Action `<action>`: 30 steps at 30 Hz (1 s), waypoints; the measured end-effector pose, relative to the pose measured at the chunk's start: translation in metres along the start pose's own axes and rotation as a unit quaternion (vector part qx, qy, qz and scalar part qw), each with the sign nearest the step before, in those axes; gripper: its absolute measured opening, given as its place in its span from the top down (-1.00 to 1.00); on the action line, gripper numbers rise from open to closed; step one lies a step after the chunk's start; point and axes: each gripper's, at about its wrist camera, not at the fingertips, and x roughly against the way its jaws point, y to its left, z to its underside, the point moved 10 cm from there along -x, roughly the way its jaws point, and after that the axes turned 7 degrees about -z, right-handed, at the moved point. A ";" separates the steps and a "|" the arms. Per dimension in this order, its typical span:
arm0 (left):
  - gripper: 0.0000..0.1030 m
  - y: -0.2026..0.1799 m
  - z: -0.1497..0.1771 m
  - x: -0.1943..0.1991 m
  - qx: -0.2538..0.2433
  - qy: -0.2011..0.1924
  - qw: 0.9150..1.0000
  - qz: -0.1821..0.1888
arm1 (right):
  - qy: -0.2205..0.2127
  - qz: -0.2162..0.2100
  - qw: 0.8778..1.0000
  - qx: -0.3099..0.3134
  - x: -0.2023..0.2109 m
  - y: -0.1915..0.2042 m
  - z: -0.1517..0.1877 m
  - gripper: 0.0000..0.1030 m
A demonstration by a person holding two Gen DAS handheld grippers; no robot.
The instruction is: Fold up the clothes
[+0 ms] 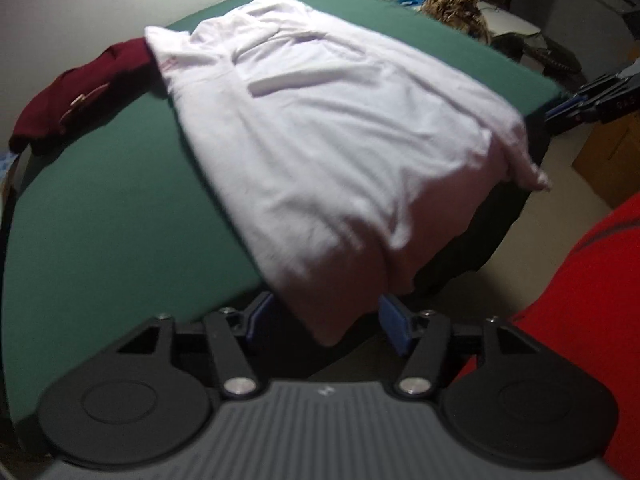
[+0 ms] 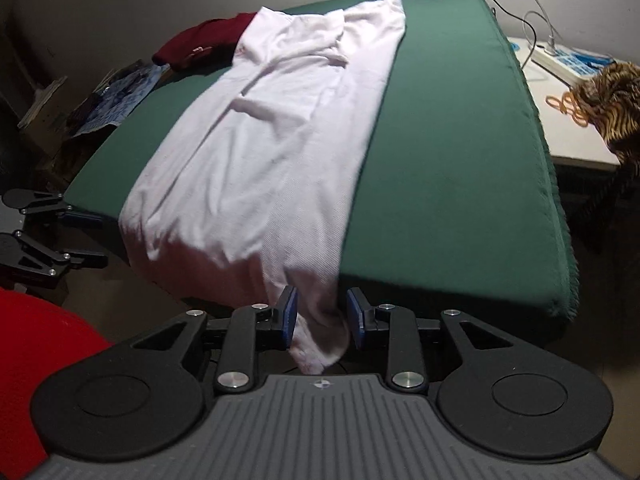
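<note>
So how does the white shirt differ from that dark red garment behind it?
The white shirt is pale and spread long across the green table; the dark red garment is deep maroon and lies bunched in a small heap. The white shirt's near end hangs over the table's front edge between the grippers' fingers, while the dark red garment sits at the far left edge, untouched. Both are cloth resting on the same table.

You see dim indoor light | brightest on the far wall point(image 1: 100, 8) | motion blur softens the white garment point(image 1: 320, 128) | fisheye bends edges, corners go dark
</note>
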 end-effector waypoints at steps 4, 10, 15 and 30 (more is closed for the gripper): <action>-0.18 0.016 0.019 -0.029 0.015 0.038 0.999 -0.008 | 0.023 -0.024 0.999 -0.014 -0.017 -0.007 0.009 0.42; -0.20 0.004 0.009 -0.049 0.014 0.041 0.999 0.014 | 0.036 -0.044 0.998 -0.004 -0.039 -0.008 0.014 0.29; -0.16 -0.005 -0.006 -0.019 -0.004 0.006 1.000 0.008 | 0.111 -0.036 0.993 -0.003 -0.066 0.000 0.065 0.90; -0.45 -0.012 -0.029 -0.002 -0.008 -0.002 1.000 0.000 | -0.018 -0.031 0.995 -0.093 -0.035 -0.025 0.031 0.41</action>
